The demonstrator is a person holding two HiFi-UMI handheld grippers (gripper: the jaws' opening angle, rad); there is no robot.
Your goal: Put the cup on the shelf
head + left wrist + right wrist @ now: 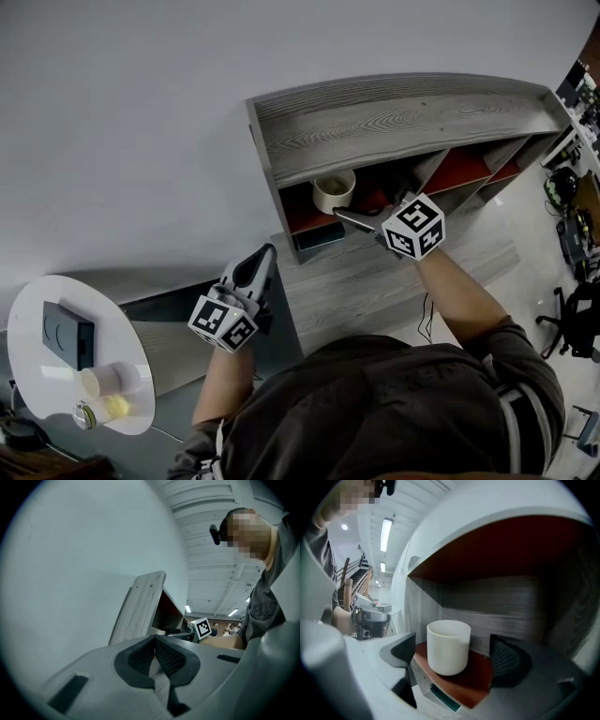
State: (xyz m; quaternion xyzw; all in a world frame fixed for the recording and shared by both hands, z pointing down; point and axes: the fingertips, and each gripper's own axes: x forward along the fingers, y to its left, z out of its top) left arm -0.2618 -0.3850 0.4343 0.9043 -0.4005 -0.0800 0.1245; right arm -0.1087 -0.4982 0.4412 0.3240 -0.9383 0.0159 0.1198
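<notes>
A plain pale wall [141, 112] fills most of what lies ahead of me. Against it stands the grey wood-grain shelf [394, 117], its compartments lined in red, with a wood-grain board [394, 272] lying below it. On my left a round white table [28, 328] sits by the wall. Pale floor [534, 220] shows on my right. Overhead I see a ribbed white ceiling [206, 508] with strip lights [386, 529], and far off a staircase [349, 573].

Soft, even indoor light; ceiling strip lights [386, 530] glare upper left; both gripper views bend and darken at edges.
</notes>
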